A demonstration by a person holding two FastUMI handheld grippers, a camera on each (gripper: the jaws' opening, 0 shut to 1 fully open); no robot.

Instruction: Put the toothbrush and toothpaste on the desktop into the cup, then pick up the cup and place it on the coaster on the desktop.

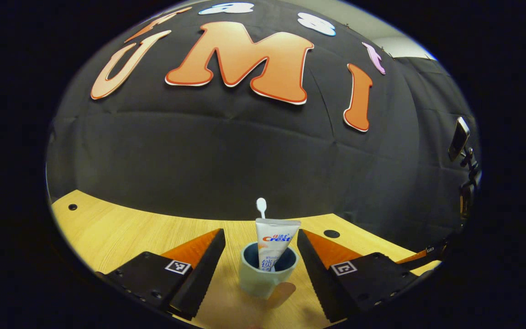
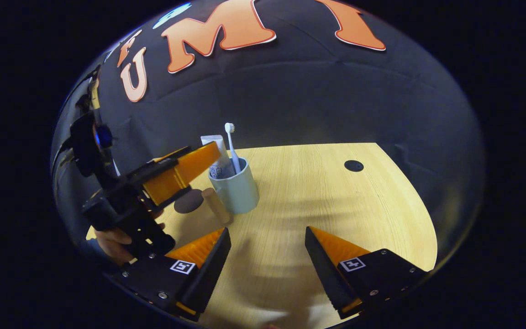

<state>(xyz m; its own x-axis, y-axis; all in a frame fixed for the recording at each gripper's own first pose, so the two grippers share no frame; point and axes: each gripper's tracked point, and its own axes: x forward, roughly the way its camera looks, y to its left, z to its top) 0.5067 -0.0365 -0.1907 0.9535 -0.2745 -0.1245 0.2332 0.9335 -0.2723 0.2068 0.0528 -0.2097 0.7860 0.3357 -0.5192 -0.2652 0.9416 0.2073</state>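
In the left gripper view, the left tool (image 1: 260,249) is spread wide with one finger on each side of the cup (image 1: 265,273), neither touching it as far as the picture shows; the cup stands upright on the tabletop (image 1: 121,228) with the toothpaste (image 1: 274,244) leaning inside it and the toothbrush (image 1: 261,206) rising behind the tube. The cup's handle (image 1: 281,292) points toward the camera. A close on the cup that lands off centre could catch the handle or push the cup over, and the tall tube and brush make it top-heavy, so a tilted lift could spill them. In the right gripper view, the right tool (image 2: 267,249) is released and holds nothing, well in front of the cup (image 2: 238,189). The left tool (image 2: 185,171), held by a hand (image 2: 114,240), reaches in beside the cup. The coaster (image 2: 189,201) lies flat just beside the cup, on the left tool's side, partly under that tool. Because the coaster is so near, a short careless move could set the cup half off it or drag the coaster along.
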